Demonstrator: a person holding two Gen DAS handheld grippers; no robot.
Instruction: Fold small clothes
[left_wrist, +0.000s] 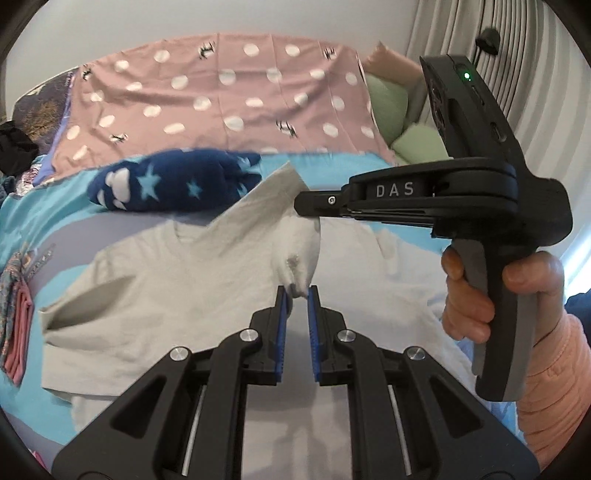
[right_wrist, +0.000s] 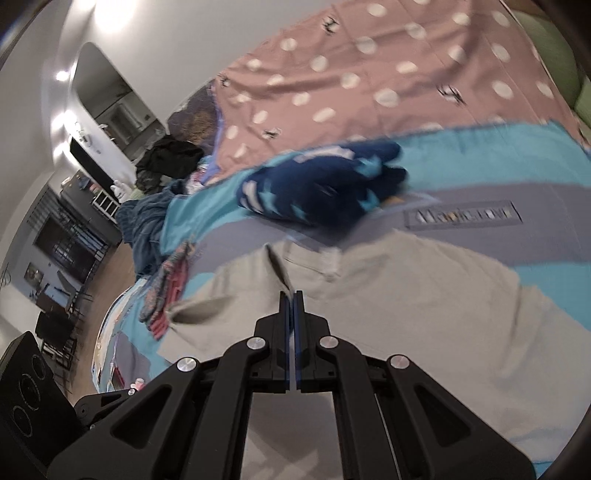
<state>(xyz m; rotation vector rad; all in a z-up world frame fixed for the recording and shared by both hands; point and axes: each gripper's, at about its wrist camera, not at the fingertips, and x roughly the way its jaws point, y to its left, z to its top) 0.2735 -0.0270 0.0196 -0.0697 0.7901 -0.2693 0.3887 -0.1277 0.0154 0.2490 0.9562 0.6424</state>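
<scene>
- the bed (left_wrist: 236, 92) took up most of both views, spread with a pink dotted cover and, nearer, a blue and grey blanket (left_wrist: 22, 206); no basket, box or drawer showed anywhere, so nothing could be said of containers or their contents
- a pale grey shirt (left_wrist: 166, 280) lay across the blanket, mostly flat; one sleeve and part of its right side were raised off the bed and hung between the two claws
- a dark blue starred garment (left_wrist: 166, 184) sat bunched just beyond the shirt, not folded as far as could be seen; a pink and patterned pile (left_wrist: 18, 325) lay at the bed's left edge, too small to tell how neat it was
- judged from this, the fold of the shirt was only starting; one side was being carried over, and the rest of the folds and the blue garment seemed left to do
- a hand (left_wrist: 480, 295) in a peach sleeve gripped the right claw (left_wrist: 314, 201); its jaws were closed on the shirt's raised edge
- the left claw (left_wrist: 296, 291) was nearly closed, pinching a lower fold of the shirt between its blue pads
</scene>
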